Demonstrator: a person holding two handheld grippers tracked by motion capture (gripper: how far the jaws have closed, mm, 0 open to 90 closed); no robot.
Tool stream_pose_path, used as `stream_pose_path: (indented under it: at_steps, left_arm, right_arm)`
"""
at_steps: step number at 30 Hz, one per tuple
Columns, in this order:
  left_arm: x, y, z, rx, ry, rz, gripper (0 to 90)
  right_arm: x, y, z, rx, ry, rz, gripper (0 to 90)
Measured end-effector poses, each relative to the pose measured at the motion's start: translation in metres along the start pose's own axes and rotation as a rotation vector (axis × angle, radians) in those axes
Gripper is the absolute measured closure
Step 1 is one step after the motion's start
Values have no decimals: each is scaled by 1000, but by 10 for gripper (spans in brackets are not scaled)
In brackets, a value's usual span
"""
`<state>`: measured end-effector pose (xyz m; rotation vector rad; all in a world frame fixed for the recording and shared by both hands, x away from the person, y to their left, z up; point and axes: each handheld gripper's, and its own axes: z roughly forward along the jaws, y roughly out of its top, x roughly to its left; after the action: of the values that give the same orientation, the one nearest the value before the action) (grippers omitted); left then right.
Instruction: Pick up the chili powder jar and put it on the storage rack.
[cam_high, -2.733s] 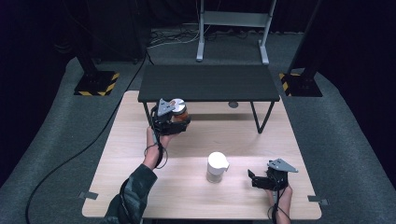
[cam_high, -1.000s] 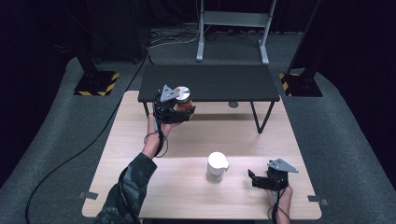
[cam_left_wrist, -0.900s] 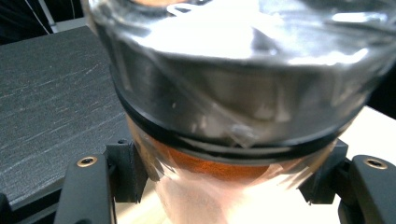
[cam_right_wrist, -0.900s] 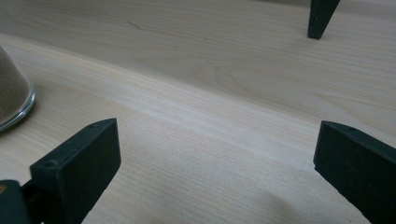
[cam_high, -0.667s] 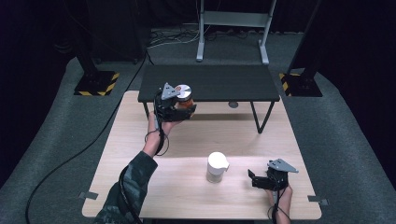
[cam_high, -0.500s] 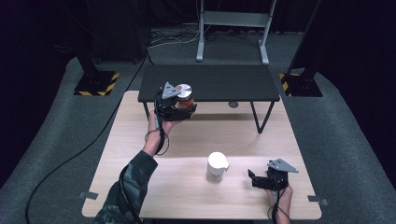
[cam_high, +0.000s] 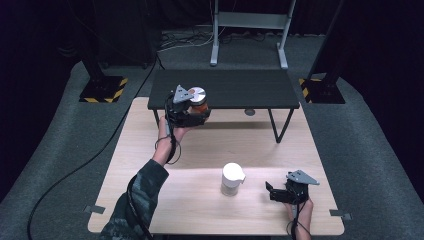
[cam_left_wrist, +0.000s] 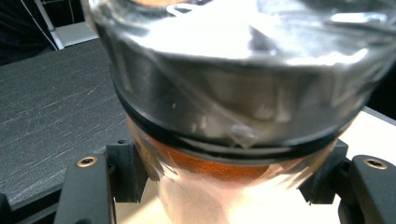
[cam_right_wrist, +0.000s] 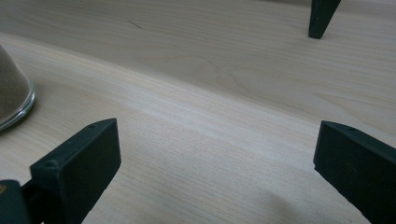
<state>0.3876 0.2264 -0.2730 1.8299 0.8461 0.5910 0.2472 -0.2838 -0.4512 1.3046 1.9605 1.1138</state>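
Between the jaws of the left gripper (cam_high: 192, 114) sits a glass jar (cam_high: 196, 99) with orange-brown stuff inside and a shiny silver lid. It stands upright, long axis vertical, lid facing up toward the high view. The jaws clamp the glass body from both sides just under the lid's dark ring; in the left gripper view the jar (cam_left_wrist: 233, 107) looms right over the camera and the black pads press against its left and right sides. That gripper is held up off the wooden table (cam_high: 150, 150), close to the front edge of the low black table (cam_high: 250, 90), which lies just ahead of the jaws.

Over on the other side, the right gripper (cam_high: 280, 192) rests low on the wooden table with its jaws spread wide and nothing in them (cam_right_wrist: 210, 154). A second jar (cam_high: 231, 178) with a white lid stands upright just off its jaw tips; in the right gripper view its rounded glass bottom (cam_right_wrist: 14, 98), with brownish powder inside, sits off past the left jaw, not touching it. One black table leg (cam_right_wrist: 322, 16) shows well ahead of the jaws.
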Motion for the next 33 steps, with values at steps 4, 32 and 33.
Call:
stream_pose_path:
  at_steps: [4,32,33]
  left_arm:
    - [1,2,-1,-2,-3,5,314]
    - [2,19,5,-6,-7,8,314]
    - [2,19,5,-6,-7,8,314]
  right_arm:
    - [0,0,0,1,0,2,0]
    - [0,0,0,0,2,2,0]
    - [0,0,0,-1,2,2,0]
